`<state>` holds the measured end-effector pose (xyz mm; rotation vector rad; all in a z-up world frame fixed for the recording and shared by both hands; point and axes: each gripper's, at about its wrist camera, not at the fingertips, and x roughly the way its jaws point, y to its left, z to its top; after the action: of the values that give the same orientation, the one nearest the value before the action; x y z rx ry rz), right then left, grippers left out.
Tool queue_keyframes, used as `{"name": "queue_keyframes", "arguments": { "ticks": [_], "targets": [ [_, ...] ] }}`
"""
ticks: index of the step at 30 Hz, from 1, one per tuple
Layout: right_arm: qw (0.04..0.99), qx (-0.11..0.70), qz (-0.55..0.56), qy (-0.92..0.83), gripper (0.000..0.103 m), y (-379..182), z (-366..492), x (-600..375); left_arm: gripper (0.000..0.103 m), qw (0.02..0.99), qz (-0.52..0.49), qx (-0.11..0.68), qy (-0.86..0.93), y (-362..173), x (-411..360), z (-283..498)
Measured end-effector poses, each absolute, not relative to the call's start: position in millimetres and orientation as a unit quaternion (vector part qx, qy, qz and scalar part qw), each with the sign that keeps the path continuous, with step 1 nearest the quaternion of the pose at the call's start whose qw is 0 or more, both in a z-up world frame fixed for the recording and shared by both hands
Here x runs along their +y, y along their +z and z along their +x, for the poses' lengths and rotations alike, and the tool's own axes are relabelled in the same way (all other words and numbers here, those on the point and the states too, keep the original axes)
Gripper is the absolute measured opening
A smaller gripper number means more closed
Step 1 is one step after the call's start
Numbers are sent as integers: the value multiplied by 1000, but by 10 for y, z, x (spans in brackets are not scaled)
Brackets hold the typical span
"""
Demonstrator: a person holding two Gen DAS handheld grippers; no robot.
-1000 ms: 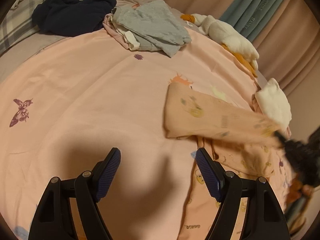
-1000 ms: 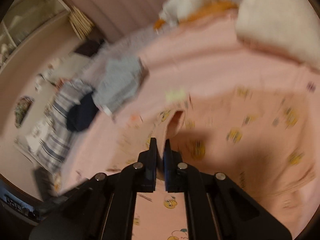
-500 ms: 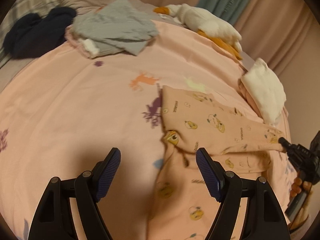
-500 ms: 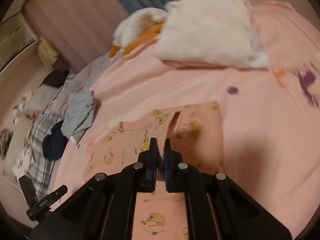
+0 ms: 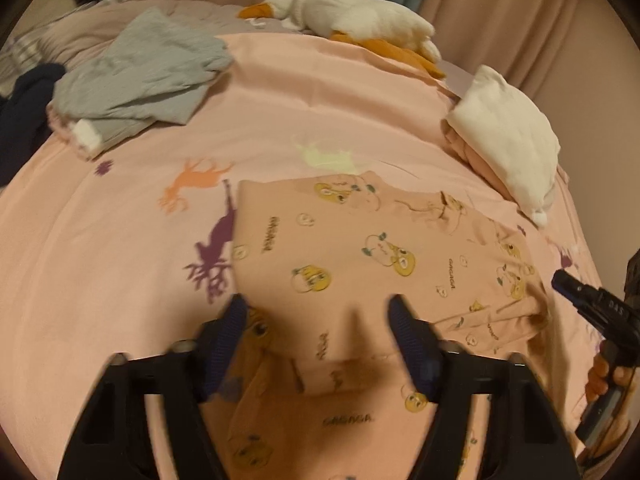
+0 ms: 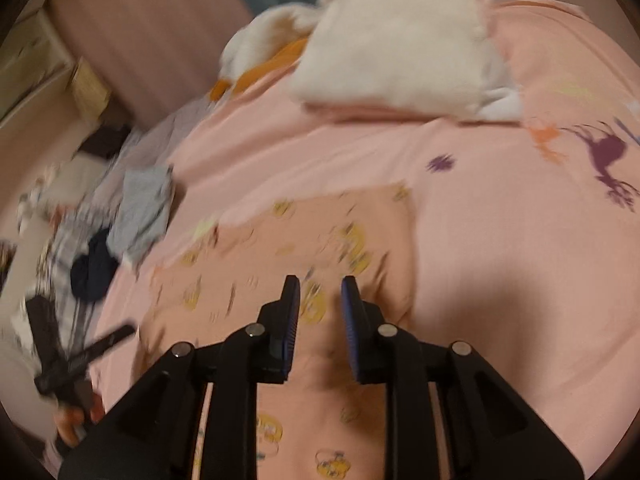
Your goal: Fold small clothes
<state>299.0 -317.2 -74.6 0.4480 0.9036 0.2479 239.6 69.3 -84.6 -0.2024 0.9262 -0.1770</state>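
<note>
Pink garment (image 5: 360,248) under tilted left gripper (image 5: 316,312)

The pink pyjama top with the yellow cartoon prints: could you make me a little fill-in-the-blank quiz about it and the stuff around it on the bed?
1. The pink pyjama top lies on a ____ bedsheet printed with deer.
2. The folded white garment rests on a ____ folded garment.
3. The plush goose has an ____ beak.
4. The crumpled grey garment lies beside a dark ____ one.

Missing words: pink; pink; orange; navy
</note>
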Motion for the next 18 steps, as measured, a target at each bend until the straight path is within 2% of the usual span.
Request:
{"name": "queue_keyframes", "arguments": {
  "ticks": [2,3,10,13,15,17,18],
  "targets": [
    [865,449,186,124,16,-841,2970,-3032,27,880,-83,459,-88,-953,630,2454],
    [862,462,170,119,16,-912,2964,-2989,24,878,-75,465,-85,-1010,612,2479],
    [855,488,144,99,10,-1152,2937,-3013,23,874,-47,475,-86,-1233,610,2432],
    [849,490,166,104,18,-1049,2884,-3048,23,866,-82,484,-95,-1156,702,2395],
    [850,481,183,116,32,-937,2761,-3056,30,864,-105,484,-98,-1059,789,2281],
    [853,474,186,117,46,-857,2587,-3085,62,867,-109,478,-88,-981,862,2132],
    [853,472,189,114,48,-817,2485,-3133,66,871,-115,471,-83,-946,936,2011]
  ]
}}
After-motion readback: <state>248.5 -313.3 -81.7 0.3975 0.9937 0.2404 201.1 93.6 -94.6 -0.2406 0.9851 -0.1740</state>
